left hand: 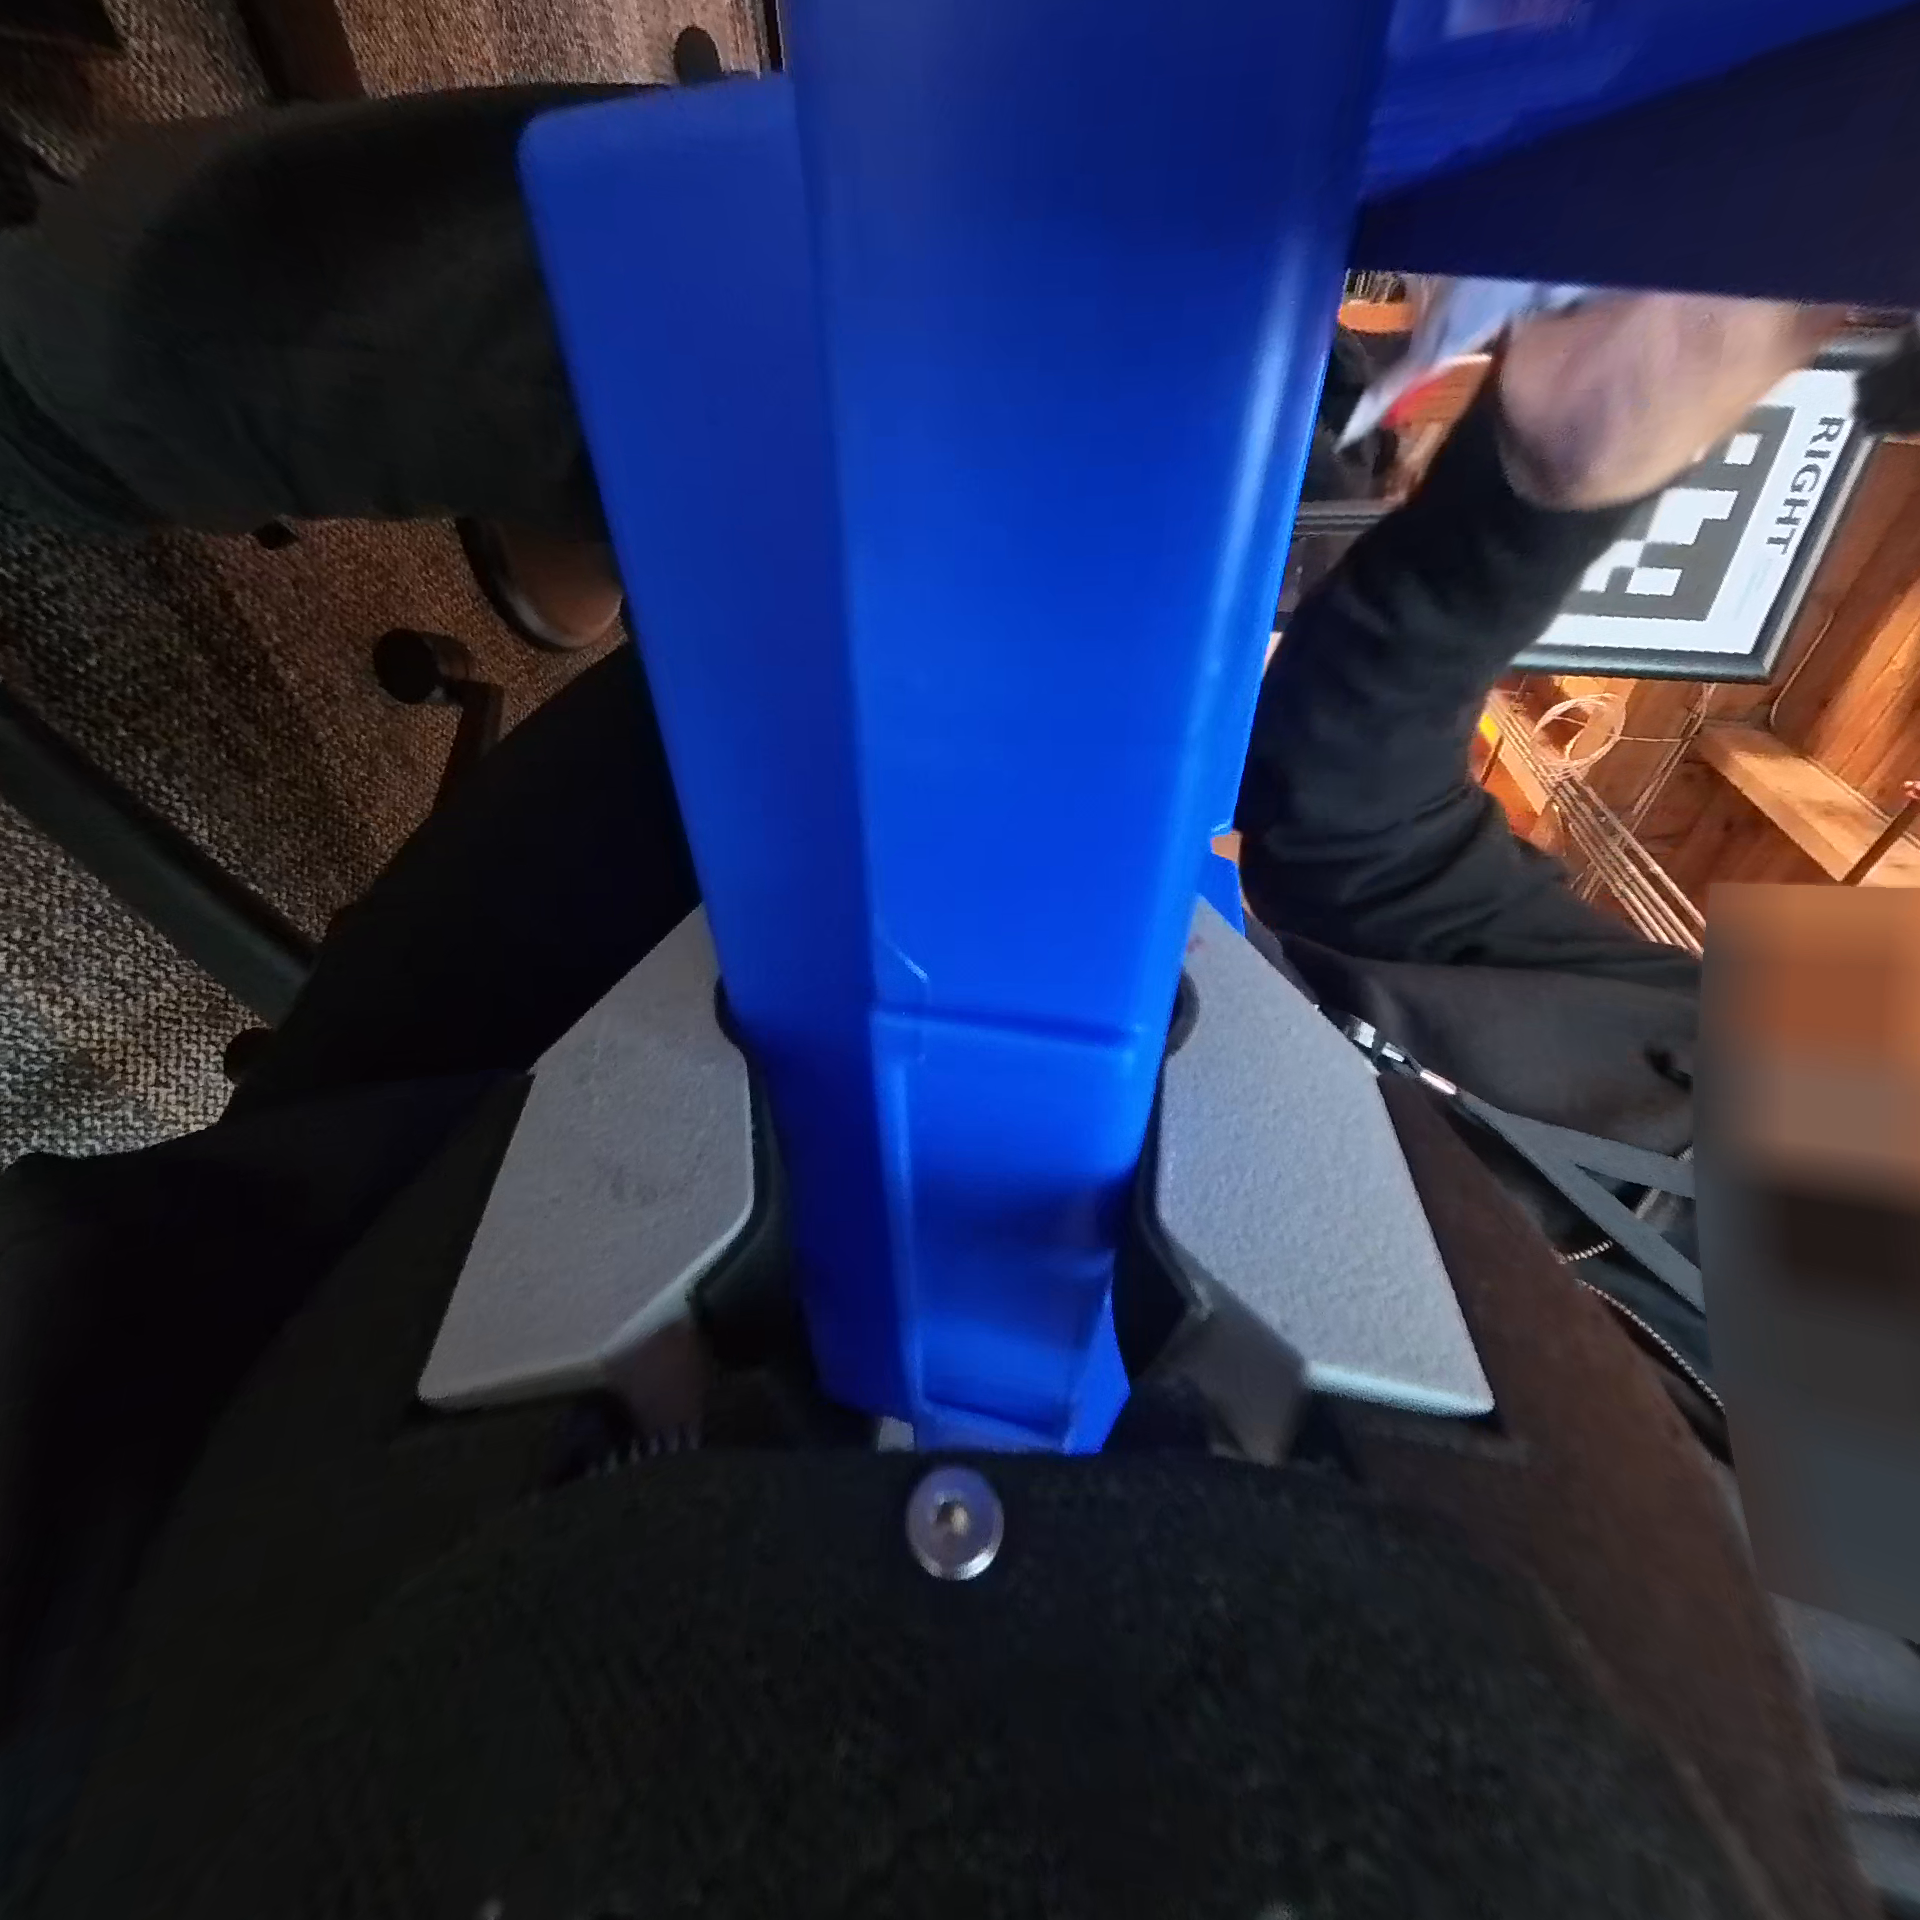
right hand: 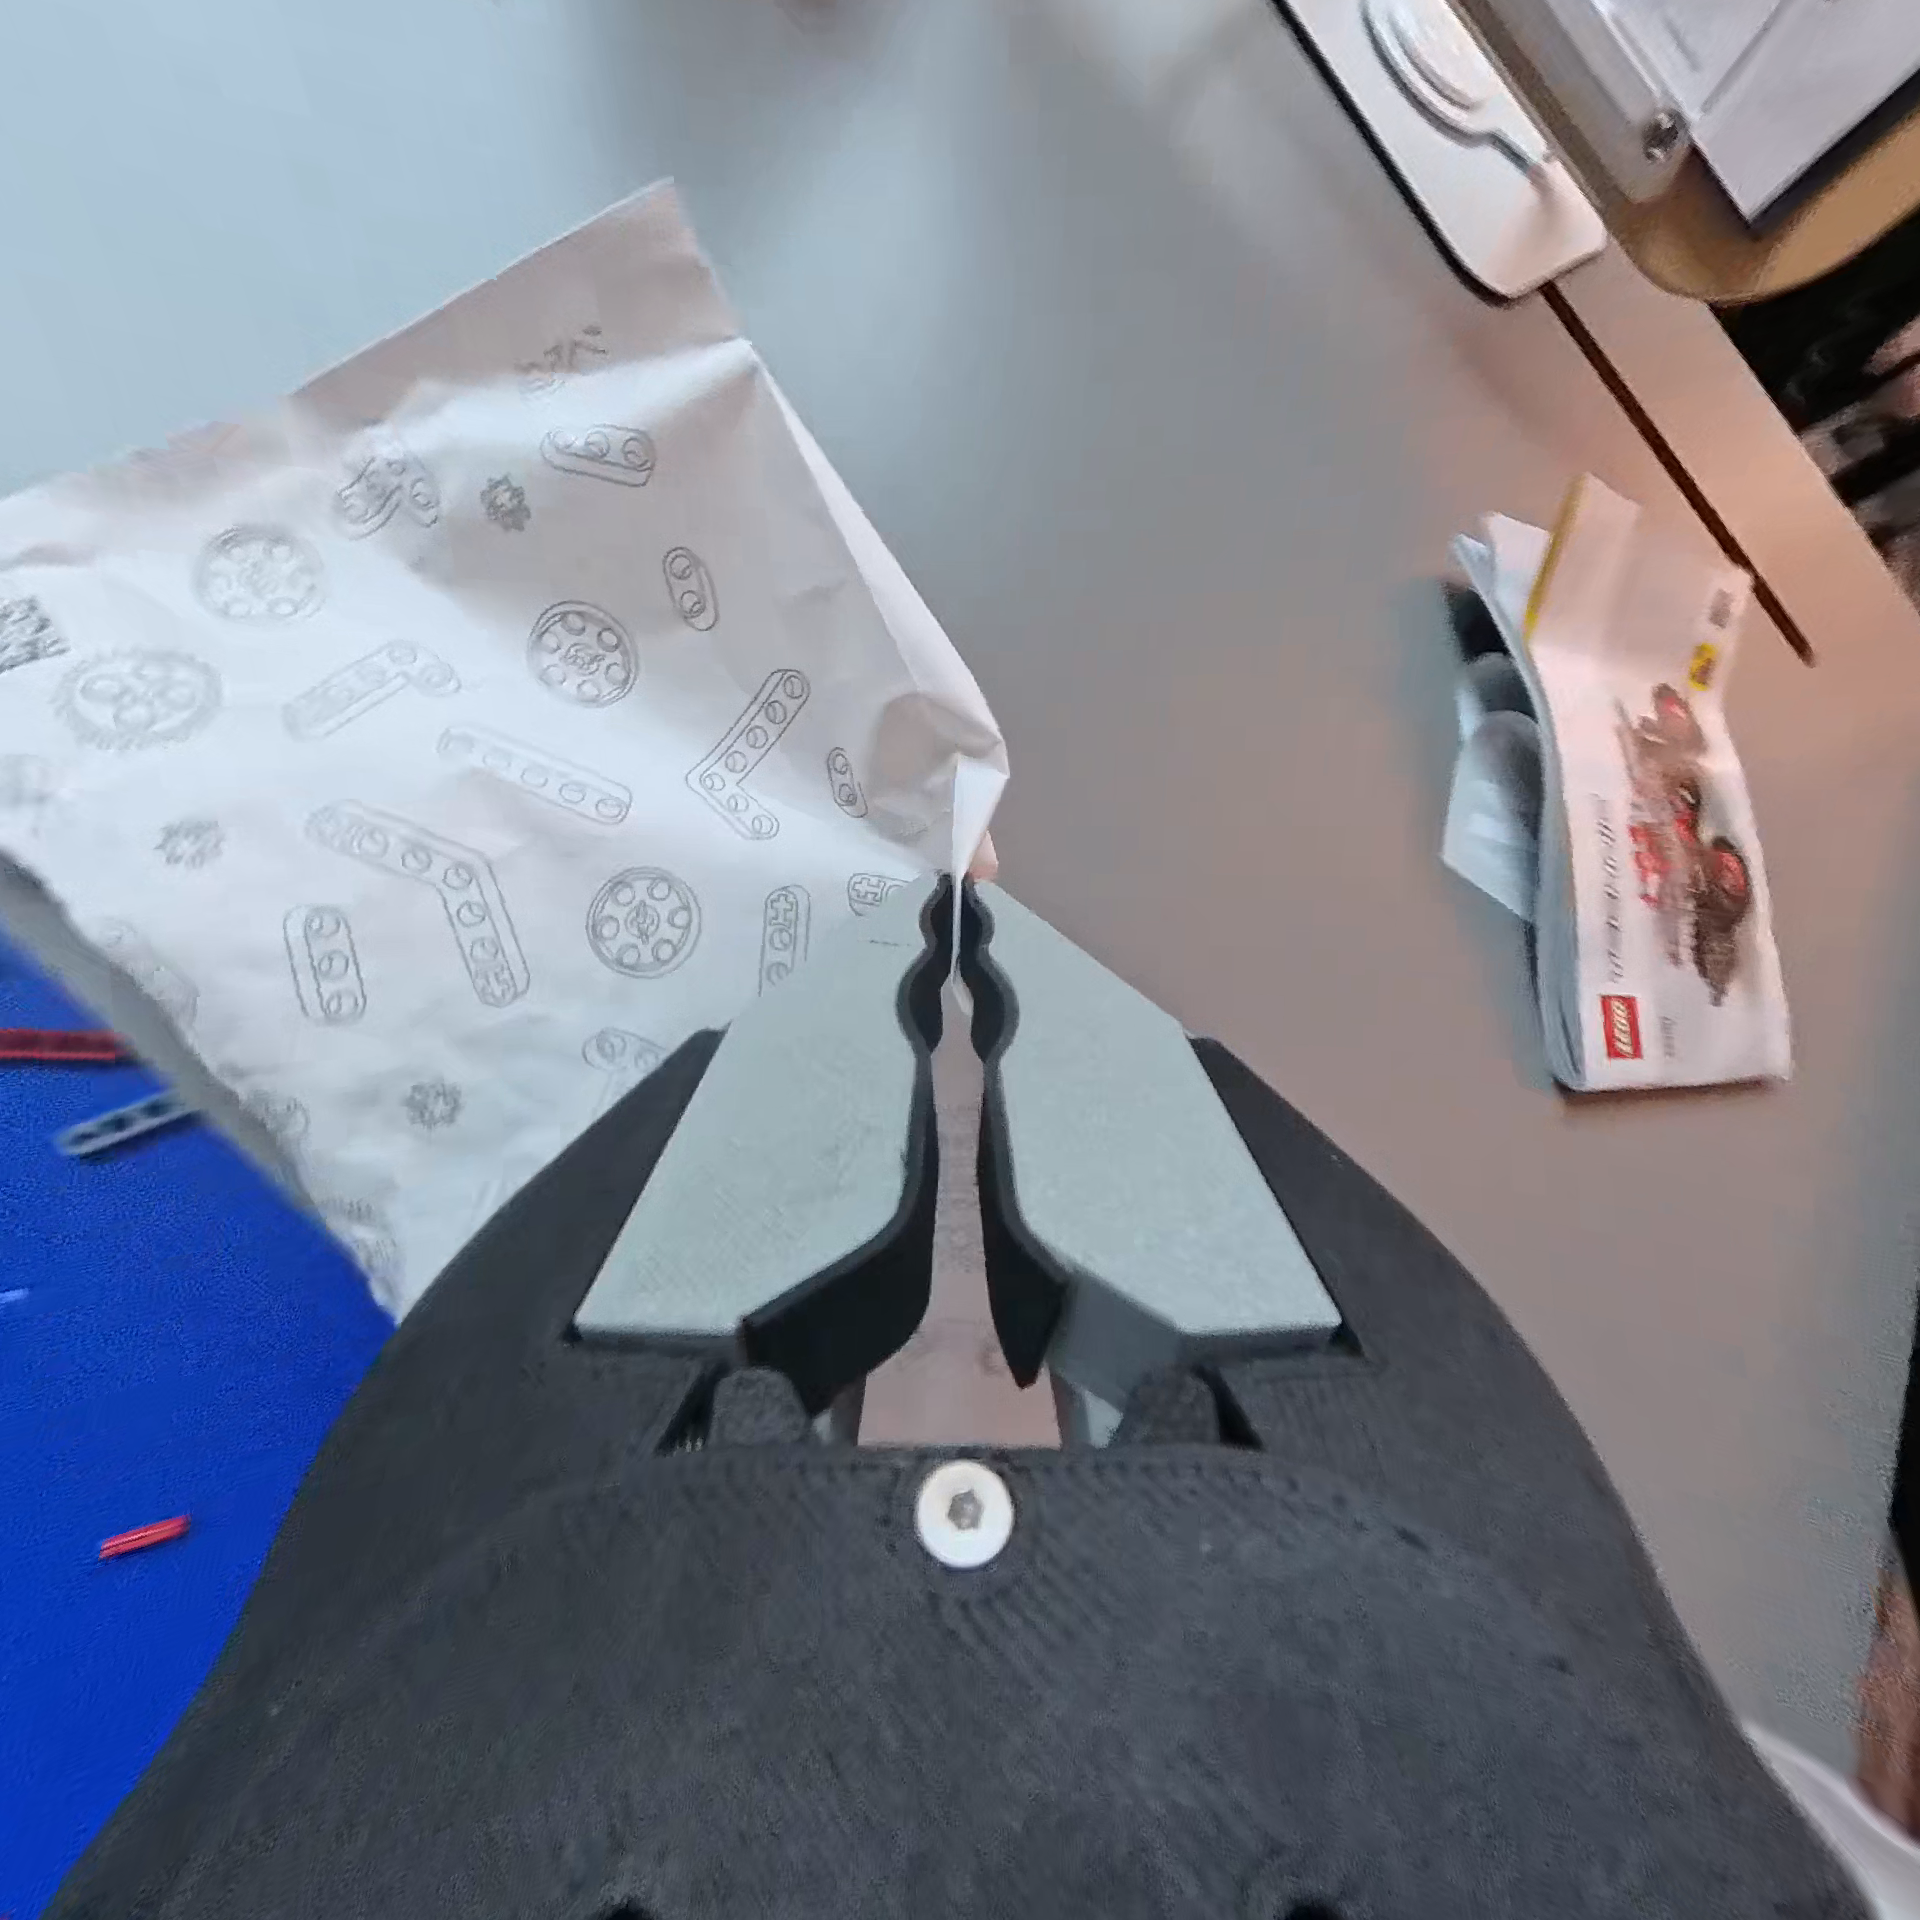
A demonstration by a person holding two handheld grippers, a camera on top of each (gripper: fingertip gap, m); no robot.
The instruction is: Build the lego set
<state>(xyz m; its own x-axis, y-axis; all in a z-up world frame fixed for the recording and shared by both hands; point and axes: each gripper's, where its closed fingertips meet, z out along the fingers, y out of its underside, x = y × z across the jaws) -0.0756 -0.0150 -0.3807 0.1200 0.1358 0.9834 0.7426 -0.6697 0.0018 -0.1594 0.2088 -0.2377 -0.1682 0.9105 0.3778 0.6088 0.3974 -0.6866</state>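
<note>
My left gripper point(left hand: 956, 997) is shut on the rim of a blue plastic tray point(left hand: 935, 520), which runs up the middle of the left wrist view and hides most of it. My right gripper point(right hand: 956, 894) is shut on the corner of a white paper bag point(right hand: 468, 727) printed with outlines of parts, and holds it above the tray point(right hand: 156, 1351). Loose pieces lie in the tray: a red pin point(right hand: 143, 1538) and a grey beam point(right hand: 125, 1122). What is inside the bag is hidden.
An instruction booklet point(right hand: 1642, 831) lies on the grey table point(right hand: 1195, 416) to the right. A white device point(right hand: 1475, 156) sits at the far right corner. In the left wrist view, a hand point(left hand: 1621, 405) holds the other gripper's marker plate point(left hand: 1714, 520), with carpet point(left hand: 156, 831) and chair legs below. About 30 cm separates my left fingertips from my right.
</note>
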